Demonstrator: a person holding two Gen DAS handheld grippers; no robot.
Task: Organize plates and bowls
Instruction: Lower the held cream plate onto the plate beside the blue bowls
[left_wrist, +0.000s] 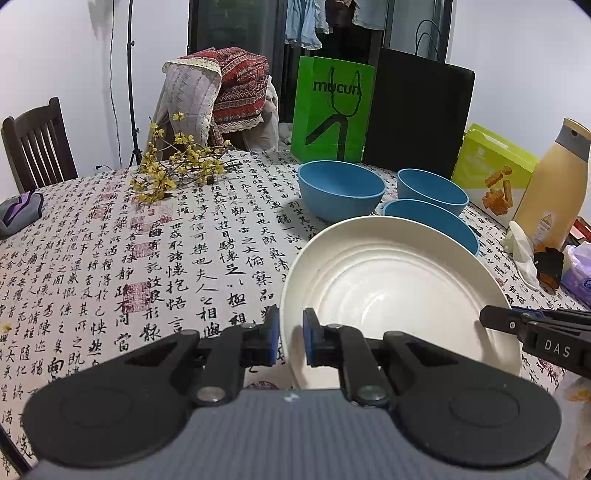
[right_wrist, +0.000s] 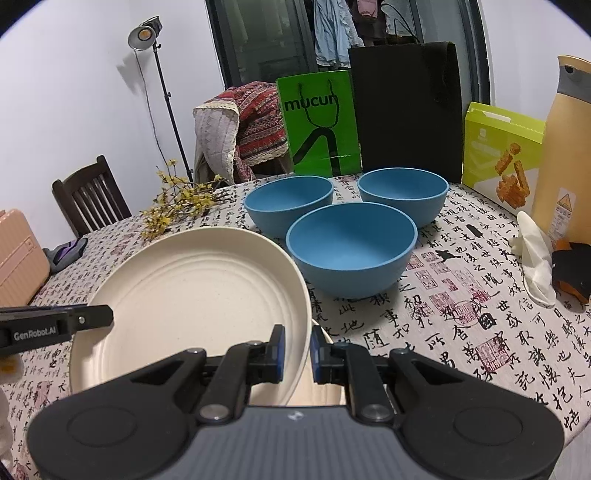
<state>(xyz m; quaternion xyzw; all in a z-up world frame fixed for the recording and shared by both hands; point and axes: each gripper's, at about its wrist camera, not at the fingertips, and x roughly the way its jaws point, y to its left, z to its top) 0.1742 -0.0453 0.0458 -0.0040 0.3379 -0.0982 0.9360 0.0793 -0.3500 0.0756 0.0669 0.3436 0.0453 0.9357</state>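
On our writing-covered tablecloth (right_wrist: 461, 295) we hold the cream plate (right_wrist: 192, 295) tilted up, our left gripper (left_wrist: 290, 338) and right gripper (right_wrist: 297, 349) each pinching its rim on opposite sides, blue bowls (right_wrist: 351, 251) just behind.

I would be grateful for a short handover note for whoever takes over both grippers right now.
Left gripper: fingers straddle the left rim of the cream plate, apparently closed on it.
Right gripper: fingers straddle the same plate's right rim, also apparently gripping.
The plate is tilted and looks lifted off the tablecloth; a second cream piece shows beneath it, partly hidden.
Three blue bowls stand separately behind the plate: left, right, near.
Done: apparently nothing stacked yet besides this plate in hand.
Left: set the plate down, then nest the three bowls.
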